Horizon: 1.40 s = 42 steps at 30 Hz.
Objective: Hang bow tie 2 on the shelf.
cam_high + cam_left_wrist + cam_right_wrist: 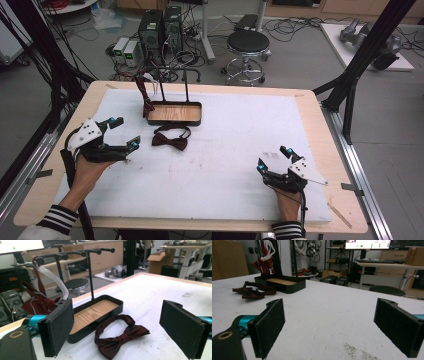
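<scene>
A dark red bow tie (170, 139) (118, 336) (252, 292) lies flat on the white mat, just in front of a black stand with a wooden tray base (174, 113) (93, 312) (280, 283). A second red tie with a white strap (145, 95) (37, 296) (265, 263) hangs from the stand's left rod. My left gripper (124, 133) (120, 327) is open to the left of the bow tie, aimed at it, jaws wide apart. My right gripper (274, 158) (332, 327) is open at the mat's front right, nothing between its jaws.
The white mat (225, 150) covers most of the wooden table (320, 130). Black frame posts (360, 60) stand at the right, cables (35, 55) at the left. A stool (248, 47) and computer boxes (160, 30) sit on the floor beyond the far edge.
</scene>
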Each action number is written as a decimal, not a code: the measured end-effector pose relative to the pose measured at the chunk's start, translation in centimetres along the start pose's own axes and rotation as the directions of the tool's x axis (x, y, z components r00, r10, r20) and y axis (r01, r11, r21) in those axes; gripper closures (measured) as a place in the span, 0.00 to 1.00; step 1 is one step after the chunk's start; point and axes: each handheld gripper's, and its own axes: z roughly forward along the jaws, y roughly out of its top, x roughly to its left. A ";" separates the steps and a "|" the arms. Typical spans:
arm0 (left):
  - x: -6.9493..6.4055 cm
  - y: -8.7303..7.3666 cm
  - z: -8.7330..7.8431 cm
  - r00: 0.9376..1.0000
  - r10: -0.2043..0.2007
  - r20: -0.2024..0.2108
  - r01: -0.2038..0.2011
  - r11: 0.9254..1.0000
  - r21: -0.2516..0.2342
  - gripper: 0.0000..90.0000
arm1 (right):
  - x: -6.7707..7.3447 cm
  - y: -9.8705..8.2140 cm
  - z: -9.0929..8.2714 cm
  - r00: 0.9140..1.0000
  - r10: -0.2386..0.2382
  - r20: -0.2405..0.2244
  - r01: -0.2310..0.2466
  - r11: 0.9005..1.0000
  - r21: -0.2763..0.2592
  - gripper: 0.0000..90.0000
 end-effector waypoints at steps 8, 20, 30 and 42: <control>0.6 0.7 1.6 0.997 0.031 0.071 -0.036 0.996 0.079 0.14 | 0.0 0.0 0.0 1.000 0.000 0.000 0.000 1.000 0.000 0.10; 1.3 1.2 3.9 0.989 0.078 0.124 -0.103 0.971 0.216 0.14 | 0.0 0.0 0.0 1.000 0.005 0.001 -0.005 1.000 0.002 0.10; 1.5 1.0 6.2 0.979 0.105 0.173 -0.155 0.940 0.304 0.14 | 0.0 0.0 0.0 1.000 0.002 -0.001 -0.002 1.000 0.001 0.10; 1.4 1.4 9.4 0.961 0.153 0.232 -0.235 0.892 0.385 0.15 | 0.0 0.0 -0.1 1.000 0.010 -0.003 -0.010 1.000 0.001 0.10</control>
